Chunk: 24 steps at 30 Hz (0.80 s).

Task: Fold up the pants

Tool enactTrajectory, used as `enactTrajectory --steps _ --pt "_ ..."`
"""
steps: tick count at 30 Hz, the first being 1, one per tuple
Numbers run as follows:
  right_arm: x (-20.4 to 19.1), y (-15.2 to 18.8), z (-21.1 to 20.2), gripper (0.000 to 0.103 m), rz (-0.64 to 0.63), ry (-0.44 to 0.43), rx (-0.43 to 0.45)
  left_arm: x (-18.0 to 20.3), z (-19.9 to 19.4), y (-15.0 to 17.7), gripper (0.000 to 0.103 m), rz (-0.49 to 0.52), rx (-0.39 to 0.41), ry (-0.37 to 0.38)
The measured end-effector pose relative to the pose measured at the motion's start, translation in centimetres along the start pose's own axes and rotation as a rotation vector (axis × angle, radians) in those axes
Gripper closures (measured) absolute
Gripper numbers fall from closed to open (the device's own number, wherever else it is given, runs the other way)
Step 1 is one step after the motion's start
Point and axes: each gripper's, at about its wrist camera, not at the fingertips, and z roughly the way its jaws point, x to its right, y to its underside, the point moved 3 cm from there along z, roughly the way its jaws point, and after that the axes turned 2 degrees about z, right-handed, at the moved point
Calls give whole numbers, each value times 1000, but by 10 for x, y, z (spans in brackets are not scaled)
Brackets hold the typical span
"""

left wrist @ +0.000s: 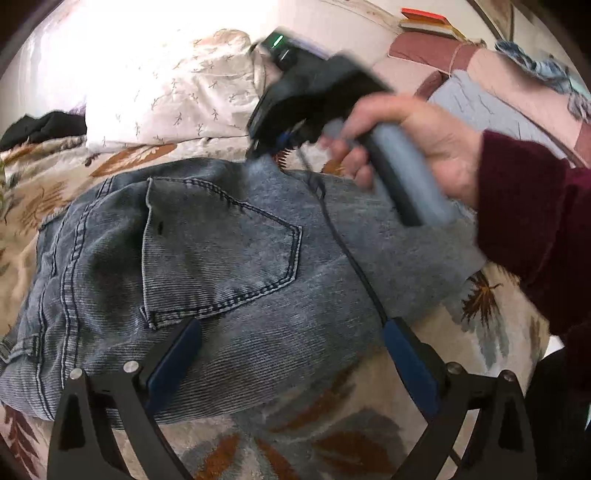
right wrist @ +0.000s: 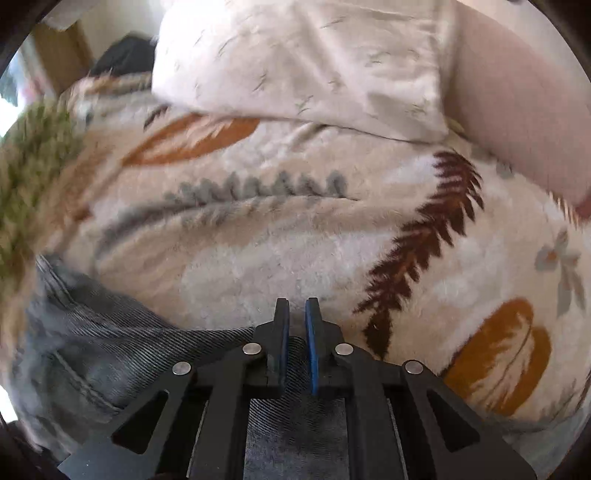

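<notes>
Grey denim pants [left wrist: 221, 258] lie folded on a leaf-print blanket [left wrist: 480, 332], back pocket up. My left gripper [left wrist: 291, 332] is open and empty, its blue pads over the near edge of the pants. My right gripper [right wrist: 297, 317] is nearly shut, its pads a narrow gap apart over the far edge of the pants [right wrist: 110, 350]; denim shows under the gripper body, and no cloth shows between the tips. In the left wrist view the right gripper's body [left wrist: 314, 96] is held by a hand above the far side of the pants.
A white pillow [left wrist: 177, 99] with a twig print lies beyond the pants, also in the right wrist view [right wrist: 295, 62]. A pink cushion [right wrist: 517, 122] is at the right. Dark clothing [left wrist: 44, 125] lies far left. Books [left wrist: 432, 22] sit at the back right.
</notes>
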Motion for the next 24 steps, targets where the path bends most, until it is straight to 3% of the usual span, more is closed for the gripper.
enactTrajectory --steps 4,6,8,13,15,17,19,21,24 --pt "13 5 -58 86 45 -41 116 0 -2 0 3 -2 7 -3" --pt "21 18 -87 74 55 -44 159 -2 -4 0 3 -20 16 6" --pt "30 29 -107 71 74 -54 187 -4 -7 0 3 -40 26 17" --pt "76 87 -166 59 210 -77 287 -6 -12 -3 1 -65 72 61" --pt "105 120 -187 51 319 -96 335 -2 -10 -2 0 -38 74 59" --pt "129 149 -202 51 422 -129 387 3 -2 2 0 3 52 57" --pt "157 182 -215 42 542 -153 446 15 -4 3 0 57 58 109" --pt "173 201 -215 34 607 -126 437 23 -12 3 0 82 70 163" --pt "189 210 -212 34 689 -174 381 34 -37 3 0 51 52 411"
